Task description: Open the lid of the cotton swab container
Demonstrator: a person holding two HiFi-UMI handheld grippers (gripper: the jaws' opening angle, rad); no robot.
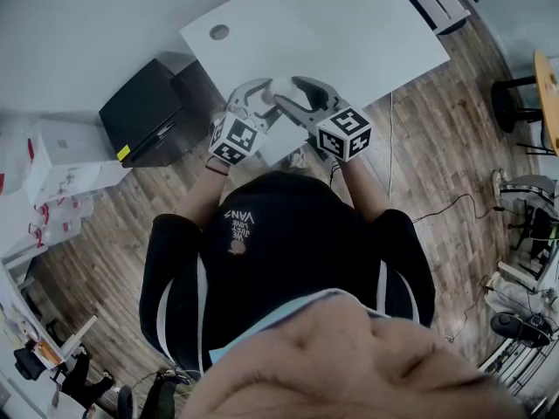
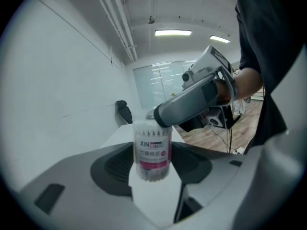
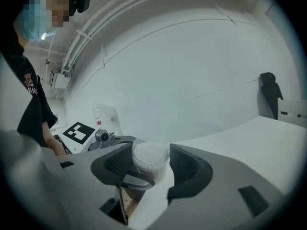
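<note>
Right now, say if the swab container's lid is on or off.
On, it seems: the clear lid covers the white swab tips, right gripper around it.

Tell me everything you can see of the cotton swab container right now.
The small clear plastic cylinder of cotton swabs stands upright, pinched at its body between the pads of the left gripper. A white and pink label wraps its middle; white-tipped swabs pack it full. Its round clear lid looks still on and appears clamped by the right gripper. Whether its base rests on the white table is unclear.
</note>
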